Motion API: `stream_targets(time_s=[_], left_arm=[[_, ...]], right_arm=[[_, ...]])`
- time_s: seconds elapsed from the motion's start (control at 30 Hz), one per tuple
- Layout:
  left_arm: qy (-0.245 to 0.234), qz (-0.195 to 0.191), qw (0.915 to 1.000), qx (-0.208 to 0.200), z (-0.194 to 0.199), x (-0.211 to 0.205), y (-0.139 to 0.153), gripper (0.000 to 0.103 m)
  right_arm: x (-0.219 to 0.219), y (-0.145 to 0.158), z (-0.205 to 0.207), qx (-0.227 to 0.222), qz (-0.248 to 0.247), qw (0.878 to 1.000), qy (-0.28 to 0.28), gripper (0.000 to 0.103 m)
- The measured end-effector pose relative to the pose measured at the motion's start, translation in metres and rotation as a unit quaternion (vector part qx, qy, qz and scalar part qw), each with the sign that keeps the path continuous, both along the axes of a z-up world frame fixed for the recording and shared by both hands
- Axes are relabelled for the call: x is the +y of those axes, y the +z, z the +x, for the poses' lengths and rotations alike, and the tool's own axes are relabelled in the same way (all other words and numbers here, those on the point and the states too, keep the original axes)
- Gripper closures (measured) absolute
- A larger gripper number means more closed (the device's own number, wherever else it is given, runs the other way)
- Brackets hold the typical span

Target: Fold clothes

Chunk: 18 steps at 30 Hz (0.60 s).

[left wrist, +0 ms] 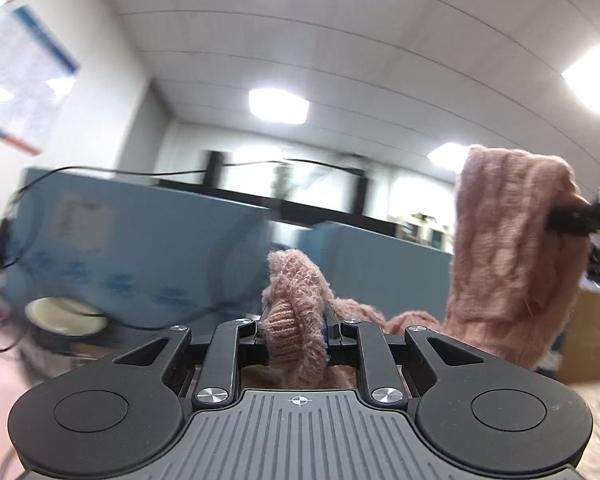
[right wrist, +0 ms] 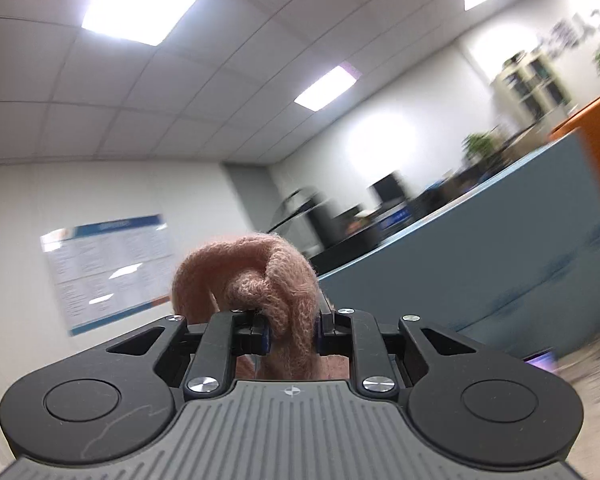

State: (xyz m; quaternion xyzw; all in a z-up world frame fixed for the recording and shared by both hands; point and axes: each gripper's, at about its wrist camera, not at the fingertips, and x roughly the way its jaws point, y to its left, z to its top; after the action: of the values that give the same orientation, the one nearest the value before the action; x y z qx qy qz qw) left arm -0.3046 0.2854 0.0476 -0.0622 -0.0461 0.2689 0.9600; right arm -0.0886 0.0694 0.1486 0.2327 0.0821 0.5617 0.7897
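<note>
A pink knitted sweater point(left wrist: 508, 264) hangs in the air between both grippers. My left gripper point(left wrist: 296, 328) is shut on a ribbed edge of the sweater point(left wrist: 292, 312), which bunches up above the jaws. My right gripper point(right wrist: 292, 328) is shut on another bunched part of the sweater point(right wrist: 260, 276). In the left wrist view the right gripper's fingers point(left wrist: 572, 220) show at the right edge, pinching the raised sweater. Both cameras point up toward the ceiling, so the table is hidden.
A blue-grey partition point(left wrist: 148, 248) runs behind the work area; it also shows in the right wrist view point(right wrist: 500, 264). A cardboard box point(left wrist: 588, 340) sits at the right. A round white object point(left wrist: 64, 316) and cables lie at the left.
</note>
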Motion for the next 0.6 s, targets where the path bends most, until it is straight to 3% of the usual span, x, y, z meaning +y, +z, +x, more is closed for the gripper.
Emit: stream_targets(time_s=[0.17, 0.33, 0.47, 0.57, 0.6], left_arm=[[-0.082, 0.019, 0.9942, 0.067, 0.058, -0.055, -0.010, 0.085], [-0.135, 0.020, 0.9831, 0.122, 0.104, -0.093, -0.029, 0.085], [-0.163, 0.021, 0.9699, 0.179, 0.124, -0.109, -0.049, 0.084], [-0.159, 0.007, 0.9611, 0.226, 0.127, -0.108, -0.061, 0.083], [-0.156, -0.001, 0.9582, 0.240, 0.127, -0.106, -0.064, 0.083]], right_arm=[[-0.070, -0.017, 0.034, -0.001, -0.036, 0.996, -0.087, 0.086], [-0.131, -0.054, 0.065, 0.013, -0.089, 0.981, -0.171, 0.086], [-0.172, -0.095, 0.090, 0.045, -0.143, 0.967, -0.205, 0.086], [-0.196, -0.128, 0.101, 0.076, -0.188, 0.956, -0.211, 0.086], [-0.197, -0.129, 0.099, 0.064, -0.199, 0.956, -0.208, 0.086]])
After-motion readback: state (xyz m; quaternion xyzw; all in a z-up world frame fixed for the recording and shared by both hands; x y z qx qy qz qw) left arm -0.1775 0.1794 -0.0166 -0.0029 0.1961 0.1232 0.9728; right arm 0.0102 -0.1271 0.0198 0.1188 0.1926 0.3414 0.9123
